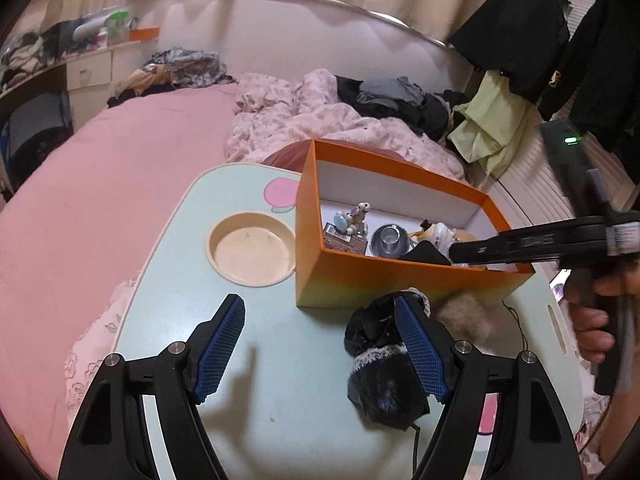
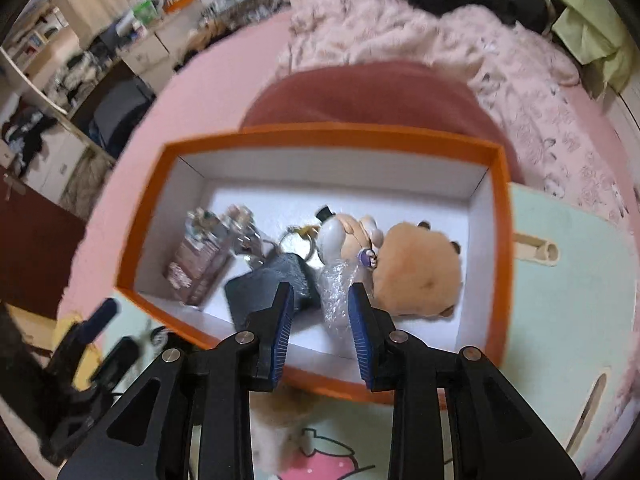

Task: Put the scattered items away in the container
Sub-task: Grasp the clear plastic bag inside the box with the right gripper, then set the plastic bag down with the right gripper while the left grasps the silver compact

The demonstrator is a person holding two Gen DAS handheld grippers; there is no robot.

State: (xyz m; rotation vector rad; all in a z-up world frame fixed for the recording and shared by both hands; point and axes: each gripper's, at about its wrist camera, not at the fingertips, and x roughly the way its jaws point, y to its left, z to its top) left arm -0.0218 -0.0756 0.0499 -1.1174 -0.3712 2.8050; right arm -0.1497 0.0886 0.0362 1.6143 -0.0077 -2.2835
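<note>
Hovering our right gripper (image 2: 320,328), fingers narrowly parted on nothing, over the box (image 2: 505,240), we should steer our wide-spread, empty left gripper (image 1: 320,344) onto the glove (image 1: 380,368) at its four o'clock.

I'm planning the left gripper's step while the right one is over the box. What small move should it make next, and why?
Probably shift the left gripper right and down to straddle the black furry item. Its fingers stand open with nothing between them, and that item lies on the table outside the orange box.
</note>
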